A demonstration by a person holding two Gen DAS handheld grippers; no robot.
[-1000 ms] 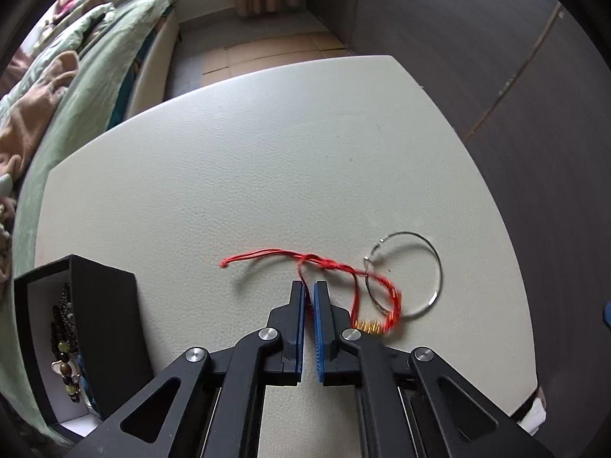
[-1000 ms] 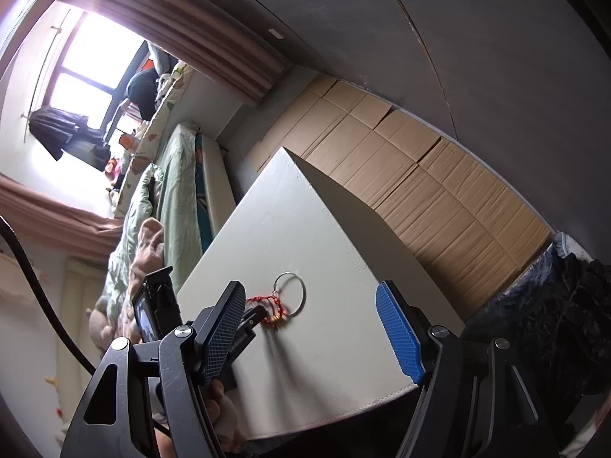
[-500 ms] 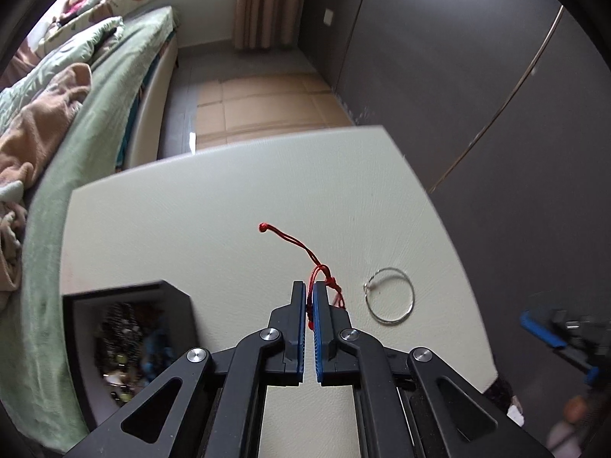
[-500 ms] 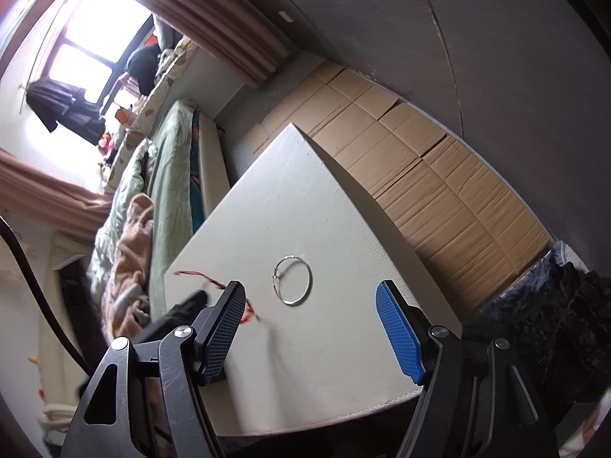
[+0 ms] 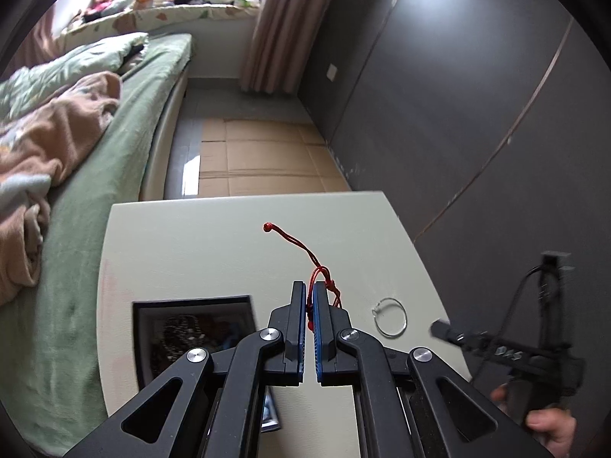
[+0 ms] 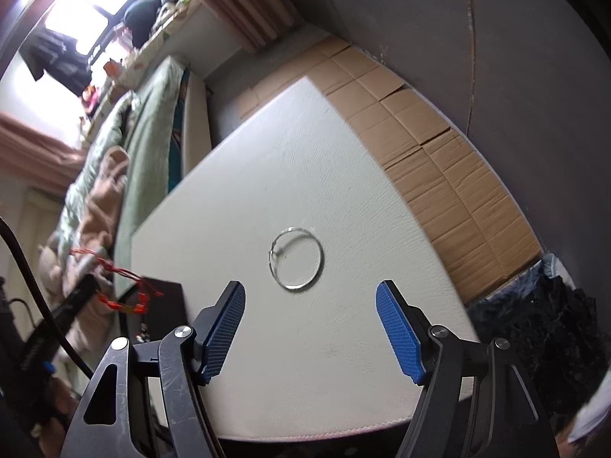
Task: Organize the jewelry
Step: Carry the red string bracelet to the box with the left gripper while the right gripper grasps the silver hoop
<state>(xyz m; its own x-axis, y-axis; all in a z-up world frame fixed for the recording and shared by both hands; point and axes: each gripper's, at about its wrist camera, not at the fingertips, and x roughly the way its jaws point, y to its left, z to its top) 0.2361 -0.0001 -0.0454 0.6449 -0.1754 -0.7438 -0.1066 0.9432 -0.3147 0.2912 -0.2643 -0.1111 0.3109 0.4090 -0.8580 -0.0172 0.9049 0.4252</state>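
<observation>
Your left gripper [image 5: 309, 297] is clamped on the red braided cord bracelet [image 5: 319, 273], lifted just beside the black jewelry box [image 5: 191, 301]; release over it, while your wide-open, empty right gripper [image 6: 309, 328] takes the thin silver wire bangle [image 6: 296, 257] on the white tabletop [image 6: 305, 175] beyond the box.

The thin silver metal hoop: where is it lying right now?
The thin silver hoop lies flat on the white table, directly ahead of the open right gripper. In the left wrist view it sits right of the black jewelry box.
</observation>
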